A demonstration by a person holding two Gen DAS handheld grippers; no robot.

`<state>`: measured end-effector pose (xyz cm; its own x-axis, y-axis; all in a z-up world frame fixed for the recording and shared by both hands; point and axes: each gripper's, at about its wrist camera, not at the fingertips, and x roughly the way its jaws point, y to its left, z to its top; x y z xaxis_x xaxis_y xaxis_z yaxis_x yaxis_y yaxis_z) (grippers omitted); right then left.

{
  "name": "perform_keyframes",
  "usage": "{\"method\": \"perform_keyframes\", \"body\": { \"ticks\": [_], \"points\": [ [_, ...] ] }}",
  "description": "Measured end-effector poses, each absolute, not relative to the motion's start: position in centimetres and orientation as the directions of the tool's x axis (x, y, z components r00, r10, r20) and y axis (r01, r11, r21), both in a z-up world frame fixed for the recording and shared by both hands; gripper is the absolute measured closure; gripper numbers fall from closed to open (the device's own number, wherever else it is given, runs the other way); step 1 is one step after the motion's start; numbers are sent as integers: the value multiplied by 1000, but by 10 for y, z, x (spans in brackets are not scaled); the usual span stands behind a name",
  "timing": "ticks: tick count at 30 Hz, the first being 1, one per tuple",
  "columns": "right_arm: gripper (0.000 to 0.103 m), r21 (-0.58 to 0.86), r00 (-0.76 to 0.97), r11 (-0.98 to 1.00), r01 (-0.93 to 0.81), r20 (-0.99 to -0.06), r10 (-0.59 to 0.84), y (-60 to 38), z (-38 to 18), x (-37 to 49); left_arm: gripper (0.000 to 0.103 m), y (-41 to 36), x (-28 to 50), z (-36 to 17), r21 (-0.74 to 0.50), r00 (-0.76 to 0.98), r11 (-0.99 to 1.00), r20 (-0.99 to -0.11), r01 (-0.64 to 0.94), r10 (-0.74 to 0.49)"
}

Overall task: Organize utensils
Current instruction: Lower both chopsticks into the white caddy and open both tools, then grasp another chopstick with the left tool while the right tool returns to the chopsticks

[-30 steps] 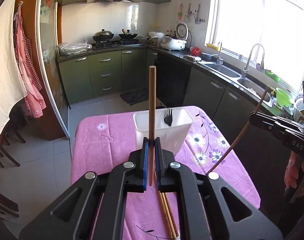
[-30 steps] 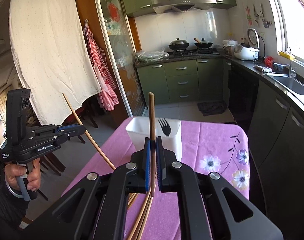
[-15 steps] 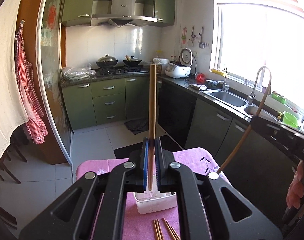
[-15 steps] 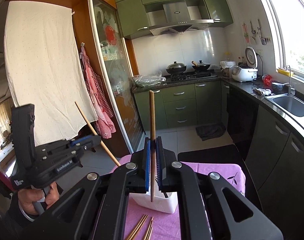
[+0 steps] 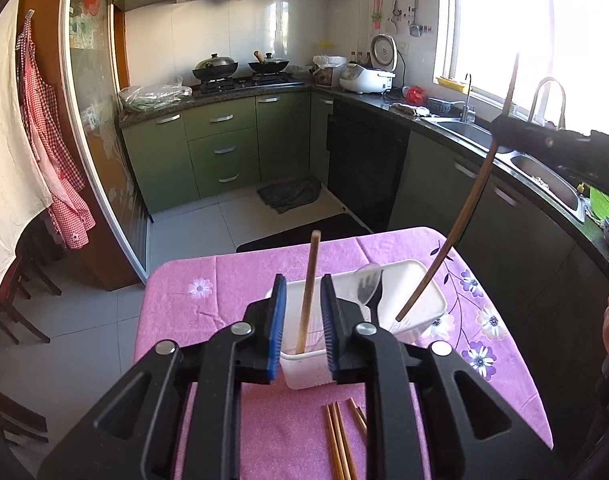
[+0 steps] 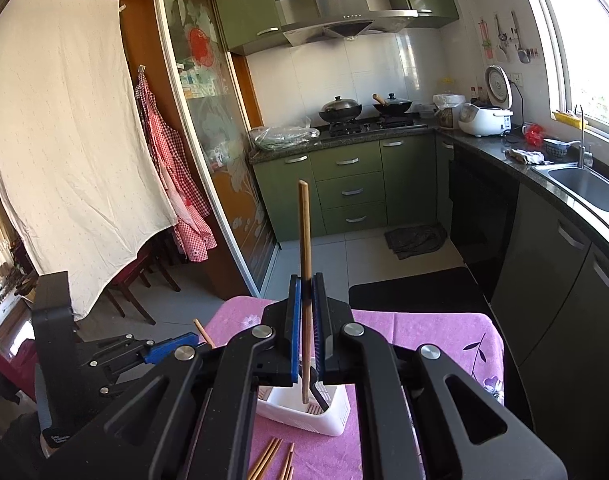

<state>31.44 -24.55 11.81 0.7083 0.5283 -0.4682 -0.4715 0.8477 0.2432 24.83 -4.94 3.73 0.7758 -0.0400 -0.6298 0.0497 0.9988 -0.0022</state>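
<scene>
Left wrist view: left gripper (image 5: 302, 320) jaws just parted, chopstick (image 5: 308, 292) loose in the bin (image 5: 420, 280); right gripper (image 6: 307, 334) clamps its chopstick (image 6: 304, 240), so lower it straight before releasing.

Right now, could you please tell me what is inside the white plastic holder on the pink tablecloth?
The white holder contains a black fork and a clear spoon beside it, plus one chopstick standing between the left gripper's open jaws. Its bottom is largely hidden by the walls and jaws.

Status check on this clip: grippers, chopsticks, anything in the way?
Left gripper just opened, its chopstick standing loose in the white bin. Right gripper shut on second chopstick, tip over bin. Black fork inside; no blockage.
</scene>
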Motion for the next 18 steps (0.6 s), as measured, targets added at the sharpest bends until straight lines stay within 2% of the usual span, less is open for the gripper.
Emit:
{"method": "perform_keyframes", "body": {
  "ticks": [9,18],
  "points": [
    [97,193,695,863,-467,-524,493,-221,80,323,77,-48,203,59,-26,805,996,-588,83,-82],
    [96,183,662,859,-477,-568,489,-205,53,319,77,-44,174,49,-35,770,994,-629,106,-105]
  ]
}}
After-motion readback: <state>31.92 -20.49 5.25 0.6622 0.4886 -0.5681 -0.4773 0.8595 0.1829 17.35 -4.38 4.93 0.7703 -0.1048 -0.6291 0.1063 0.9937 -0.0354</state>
